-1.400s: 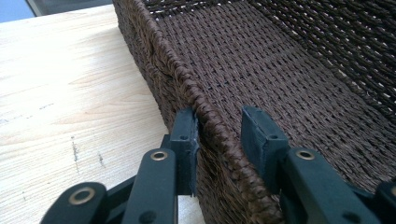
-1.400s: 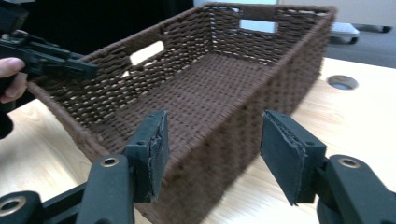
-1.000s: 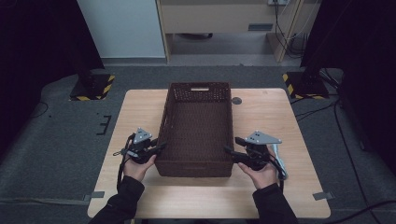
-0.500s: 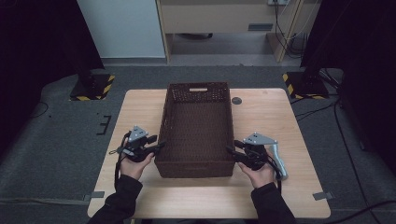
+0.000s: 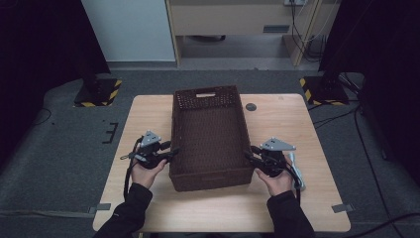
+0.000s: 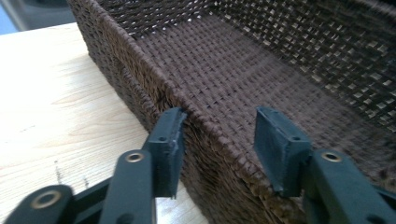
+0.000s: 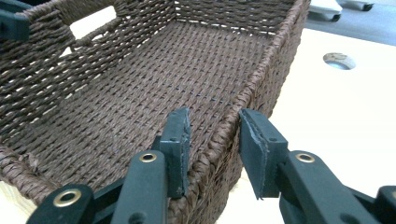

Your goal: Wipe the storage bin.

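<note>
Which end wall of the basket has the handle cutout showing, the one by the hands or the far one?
The far end wall of the basket: a slot-shaped handle cutout shows pale through it. No cutout is visible in the near end wall from above.

No readable text, labels, brands or numbers anywhere I look, only yellow-and-black hazard stripes (image 5: pixel 98 94) on floor stands.

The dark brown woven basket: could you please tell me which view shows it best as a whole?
The high view: the dark brown woven basket appears entire, empty, on the wooden table. The left gripper view shows one side wall straddled by open jaws; the right gripper view shows the opposite wall likewise, plus a handle cutout.
</note>
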A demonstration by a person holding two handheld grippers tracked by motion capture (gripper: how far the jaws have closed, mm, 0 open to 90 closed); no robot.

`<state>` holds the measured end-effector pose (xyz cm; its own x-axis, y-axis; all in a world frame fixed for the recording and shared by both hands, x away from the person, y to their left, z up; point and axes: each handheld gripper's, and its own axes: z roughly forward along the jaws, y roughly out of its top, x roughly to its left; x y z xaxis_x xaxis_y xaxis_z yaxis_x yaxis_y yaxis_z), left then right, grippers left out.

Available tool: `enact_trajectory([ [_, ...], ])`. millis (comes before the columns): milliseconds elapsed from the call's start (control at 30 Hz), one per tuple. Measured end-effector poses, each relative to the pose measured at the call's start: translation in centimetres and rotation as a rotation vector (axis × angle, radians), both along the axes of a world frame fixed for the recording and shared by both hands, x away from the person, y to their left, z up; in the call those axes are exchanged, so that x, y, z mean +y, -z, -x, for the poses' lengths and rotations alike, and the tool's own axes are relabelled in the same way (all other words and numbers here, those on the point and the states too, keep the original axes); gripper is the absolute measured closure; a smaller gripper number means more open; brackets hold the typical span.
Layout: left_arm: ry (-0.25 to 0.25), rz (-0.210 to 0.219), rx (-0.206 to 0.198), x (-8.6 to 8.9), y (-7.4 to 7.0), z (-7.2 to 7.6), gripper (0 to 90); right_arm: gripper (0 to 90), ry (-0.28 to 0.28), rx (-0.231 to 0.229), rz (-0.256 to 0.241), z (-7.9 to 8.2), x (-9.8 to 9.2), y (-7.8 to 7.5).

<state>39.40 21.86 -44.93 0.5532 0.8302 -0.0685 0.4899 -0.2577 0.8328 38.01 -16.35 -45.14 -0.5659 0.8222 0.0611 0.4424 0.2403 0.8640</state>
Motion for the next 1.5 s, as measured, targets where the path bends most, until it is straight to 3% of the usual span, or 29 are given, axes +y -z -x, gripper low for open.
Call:
enact_trajectory([
  [33, -0.007, -0.010, -0.001, -0.1, 0.0, 0.1, 50.8, 64.2, 0.003, 0.000, -0.002, 0.1, 0.0, -0.1],
  [167, -0.023, 0.018, 0.017, -0.1, 0.0, 0.5, 53.1, 59.2, -0.013, -0.019, 0.009, 0.9, 0.2, -0.5],
  [333, -0.033, 0.015, 0.019, -0.4, -0.1, 1.4, 52.4, 63.7, -0.001, -0.011, 0.045, 1.4, 0.1, -0.1],
  [433, -0.027, 0.017, 0.020, -0.4, -0.1, 1.6, 51.7, 65.2, 0.003, -0.007, 0.015, 1.3, -0.2, 0.1],
  [567, 0.001, 0.023, 0.027, -0.3, -0.4, 1.3, 48.4, 67.6, 0.005, -0.006, 0.016, 1.0, -0.5, 0.0],
  [633, -0.024, 0.014, -0.016, -0.2, -0.6, 1.3, 45.0, 69.1, 0.013, -0.014, 0.023, 0.8, -0.6, 0.0],
  [767, -0.031, 0.040, -0.026, 0.2, -0.9, 1.1, 44.3, 71.8, 0.031, -0.021, 0.033, 0.6, -0.9, 0.0],
  [867, 0.001, 0.051, -0.019, 0.1, -0.4, 0.6, 42.7, 73.4, 0.052, -0.029, 0.022, 0.2, -1.3, 0.2],
  [967, 0.025, 0.035, -0.015, -0.6, -0.1, 0.5, 44.8, 69.6, 0.055, -0.026, 0.032, 0.5, -1.3, -0.1],
  [1133, 0.017, 0.031, -0.012, -0.7, -0.3, 0.9, 47.2, 63.9, 0.030, -0.027, 0.037, 1.1, -1.5, -0.5],
  [1333, 0.033, 0.045, -0.010, -1.0, -0.4, 1.9, 50.1, 75.2, 0.041, -0.030, 0.040, 1.6, -2.3, -0.3],
  [1500, 0.055, 0.036, -0.024, -1.1, -1.0, 1.9, 46.8, 79.9, 0.069, -0.039, 0.040, 0.6, -2.9, -0.2],
])
